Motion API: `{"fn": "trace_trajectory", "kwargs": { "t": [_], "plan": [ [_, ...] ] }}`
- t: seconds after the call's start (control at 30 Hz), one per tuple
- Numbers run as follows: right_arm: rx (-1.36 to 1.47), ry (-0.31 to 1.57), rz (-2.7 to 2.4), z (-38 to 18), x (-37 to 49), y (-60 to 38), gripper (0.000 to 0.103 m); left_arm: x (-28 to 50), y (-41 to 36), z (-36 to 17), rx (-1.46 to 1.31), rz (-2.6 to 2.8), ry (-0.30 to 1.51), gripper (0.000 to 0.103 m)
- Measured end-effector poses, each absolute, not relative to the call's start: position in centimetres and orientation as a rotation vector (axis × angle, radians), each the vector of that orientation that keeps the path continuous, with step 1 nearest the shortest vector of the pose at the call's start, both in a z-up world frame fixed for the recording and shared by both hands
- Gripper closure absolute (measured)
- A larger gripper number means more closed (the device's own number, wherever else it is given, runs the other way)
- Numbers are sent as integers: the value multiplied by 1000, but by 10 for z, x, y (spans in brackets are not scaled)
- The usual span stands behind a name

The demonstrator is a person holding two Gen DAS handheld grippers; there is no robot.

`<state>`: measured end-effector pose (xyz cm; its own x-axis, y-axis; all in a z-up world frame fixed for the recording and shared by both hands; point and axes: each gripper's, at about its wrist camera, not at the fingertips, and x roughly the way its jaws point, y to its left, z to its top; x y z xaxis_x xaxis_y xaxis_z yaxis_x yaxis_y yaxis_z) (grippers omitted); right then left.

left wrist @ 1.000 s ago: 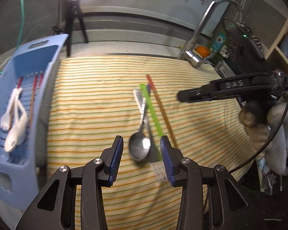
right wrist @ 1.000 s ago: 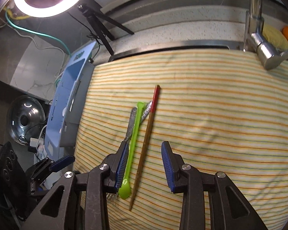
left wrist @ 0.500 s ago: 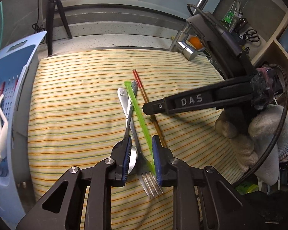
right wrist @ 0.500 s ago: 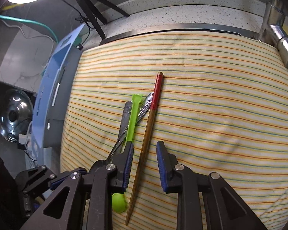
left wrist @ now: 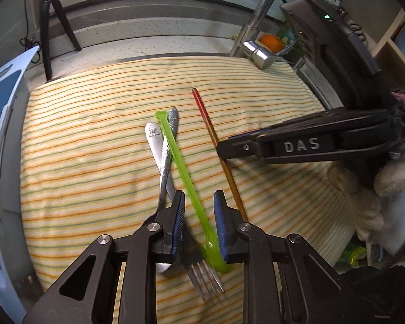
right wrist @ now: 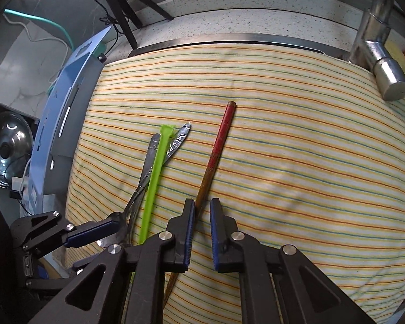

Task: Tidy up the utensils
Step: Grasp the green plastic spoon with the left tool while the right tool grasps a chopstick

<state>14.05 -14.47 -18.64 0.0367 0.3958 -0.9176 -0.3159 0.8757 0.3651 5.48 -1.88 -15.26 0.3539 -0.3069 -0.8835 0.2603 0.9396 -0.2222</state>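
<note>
On the striped cloth (left wrist: 94, 140) lie a green plastic spoon (left wrist: 181, 167), a metal spoon (left wrist: 155, 140), a metal fork (left wrist: 205, 280) and a wooden chopstick with a red end (left wrist: 202, 110). My left gripper (left wrist: 198, 224) is open, its jaws either side of the green spoon's lower handle, not gripping it. My right gripper (right wrist: 202, 229) is narrowly open with the chopstick (right wrist: 216, 156) running between its pads near the left one. The right gripper also shows in the left wrist view (left wrist: 229, 148), over the chopstick.
A blue utensil basket (left wrist: 2, 102) stands left of the cloth; it also shows in the right wrist view (right wrist: 67, 102). A faucet (left wrist: 259, 51) and an orange sit at the back right. A tripod leg (left wrist: 48, 27) stands behind the cloth.
My left gripper shifted right from the metal spoon to straddle the green spoon and opened slightly. My right gripper closed further around the chopstick, which has moved right, away from the green spoon.
</note>
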Motion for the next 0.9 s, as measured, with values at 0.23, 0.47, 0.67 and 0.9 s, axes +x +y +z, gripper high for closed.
{"fn": "trace_trajectory", "kwargs": {
  "t": [0.23,0.47,0.67,0.9],
  "plan": [
    [206,1472,567,-195,142,-145,91,73,-30,-162,29,-353,1201,83],
    [249,1475,549,-201,149,-146,96,75,-39,-168,75,-382,1231,83],
    [261,1480,551,-203,149,-148,95,84,-34,-174,32,-383,1216,93],
    [210,1441,545,-197,142,-142,95,80,-23,-172,-55,-360,1202,98]
  ]
}}
